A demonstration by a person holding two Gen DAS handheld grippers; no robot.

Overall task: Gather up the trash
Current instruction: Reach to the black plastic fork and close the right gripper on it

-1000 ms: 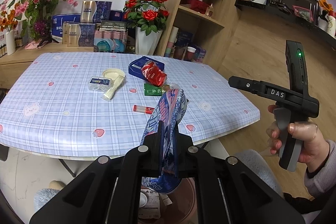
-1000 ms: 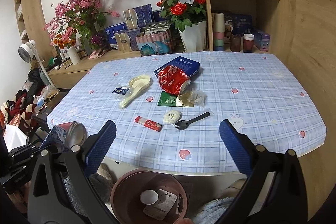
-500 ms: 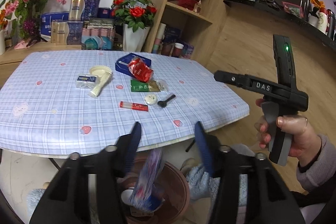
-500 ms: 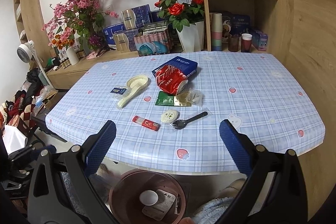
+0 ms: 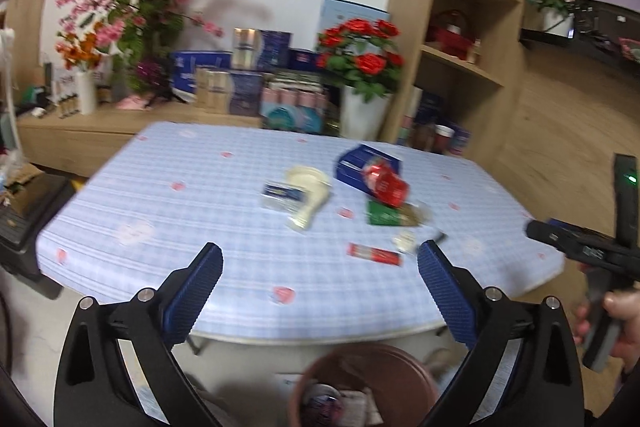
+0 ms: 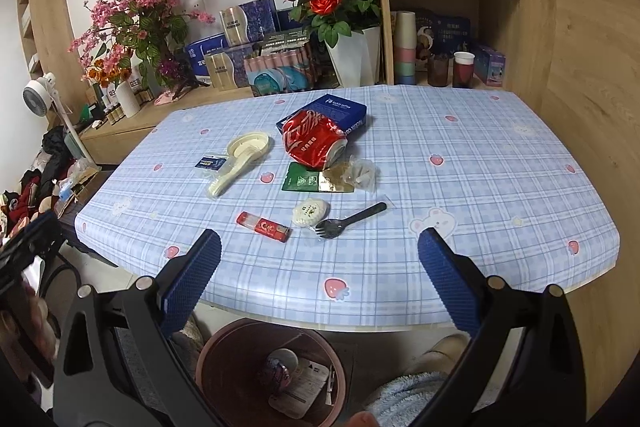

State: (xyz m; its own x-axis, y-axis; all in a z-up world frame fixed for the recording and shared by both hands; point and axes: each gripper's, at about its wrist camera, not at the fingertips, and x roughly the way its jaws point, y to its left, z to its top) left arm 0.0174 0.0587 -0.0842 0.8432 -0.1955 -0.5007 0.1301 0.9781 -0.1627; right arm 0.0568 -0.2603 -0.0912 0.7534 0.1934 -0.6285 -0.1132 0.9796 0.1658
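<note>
Now, left gripper [image 5: 320,267]: its blue-padded jaws have just been opening and are standing wide apart with nothing between them, hovering over the near edge of the table; this view is smearing with blur
Right gripper [image 6: 319,253]: its jaws are also gaping wide and gripping nothing, hanging over the near table edge; in the left view a hand [image 5: 616,323] is holding its black handle at the right border
Bin [image 6: 224,355]: a brown round trash bin is sitting on the floor below both grippers, tucked partly under the table edge
Trash already in: a blue-patterned crushed can [image 6: 278,369] is lying inside the bin beside some flat paper packets
Table [image 6: 480,163]: a blue plaid cloth with strawberry prints is covering it
Nearest litter: a small red tube [image 6: 263,226], a pale round wrapped disc [image 6: 310,213] and a black plastic spork [image 6: 350,219] are lying in a row closest to the jaws
Further litter: a green sachet [image 6: 302,179] and a crumpled clear wrapper [image 6: 360,173] are lying just beyond them
Red can [image 6: 314,143]: crushed, it is leaning against a flat blue box [image 6: 340,109]
Left side: a cream plastic scoop [image 6: 240,159] is resting beside a small blue card [image 6: 210,161]
Background: red roses in a white pot [image 6: 352,53] are standing behind the table
</note>
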